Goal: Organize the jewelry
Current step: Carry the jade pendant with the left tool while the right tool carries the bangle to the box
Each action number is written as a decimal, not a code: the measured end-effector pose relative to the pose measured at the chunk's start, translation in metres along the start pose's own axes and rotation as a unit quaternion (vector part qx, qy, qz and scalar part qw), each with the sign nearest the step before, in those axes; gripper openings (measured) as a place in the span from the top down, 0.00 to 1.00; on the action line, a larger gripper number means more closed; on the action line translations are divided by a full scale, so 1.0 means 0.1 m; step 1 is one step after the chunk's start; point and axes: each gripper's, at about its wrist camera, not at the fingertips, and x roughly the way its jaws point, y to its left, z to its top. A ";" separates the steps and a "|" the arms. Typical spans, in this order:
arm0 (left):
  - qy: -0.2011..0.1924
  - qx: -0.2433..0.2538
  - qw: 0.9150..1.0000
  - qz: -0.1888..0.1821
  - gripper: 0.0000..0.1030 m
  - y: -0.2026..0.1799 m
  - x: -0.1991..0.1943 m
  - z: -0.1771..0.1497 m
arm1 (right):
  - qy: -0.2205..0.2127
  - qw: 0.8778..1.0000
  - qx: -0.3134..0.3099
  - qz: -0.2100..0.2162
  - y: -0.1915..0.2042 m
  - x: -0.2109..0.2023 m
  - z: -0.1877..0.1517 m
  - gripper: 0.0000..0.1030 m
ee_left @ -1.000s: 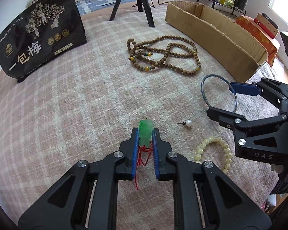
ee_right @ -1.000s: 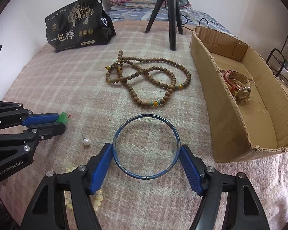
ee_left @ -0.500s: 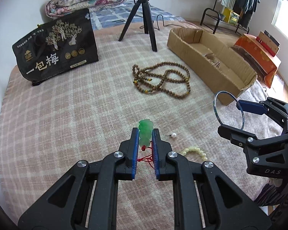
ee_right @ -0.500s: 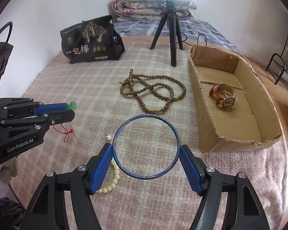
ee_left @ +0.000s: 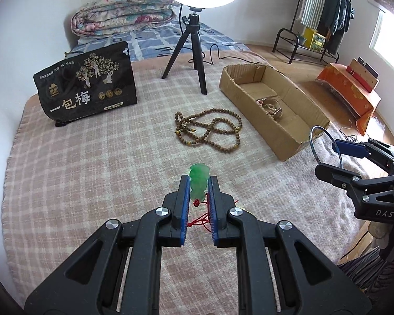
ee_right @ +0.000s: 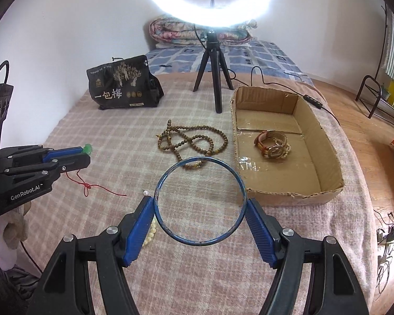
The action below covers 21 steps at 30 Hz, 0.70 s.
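Now both grippers are up above the plaid blanket (ee_left: 92, 173) on the bed. Left gripper (ee_left: 199, 181): fingers clamped on a green jade pendant (ee_left: 199, 181), its red cord (ee_right: 92, 185) dangling below. Right gripper (ee_right: 200, 204): fingers pressed on either side of a blue bangle (ee_right: 200, 241), held just left of the cardboard box (ee_right: 331, 157). Box contains a watch (ee_right: 271, 145). Wooden bead necklace (ee_left: 210, 131) lies on the blanket, left of the box; a small pearl (ee_right: 145, 192) and a pale bead bracelet (ee_right: 151, 232) sit near the right gripper's left finger.
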 end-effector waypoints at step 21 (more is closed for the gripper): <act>-0.033 0.017 0.999 -0.027 0.88 -0.48 -0.15 0.37 | -0.019 0.999 0.030 -0.019 -0.59 -0.33 0.05 0.29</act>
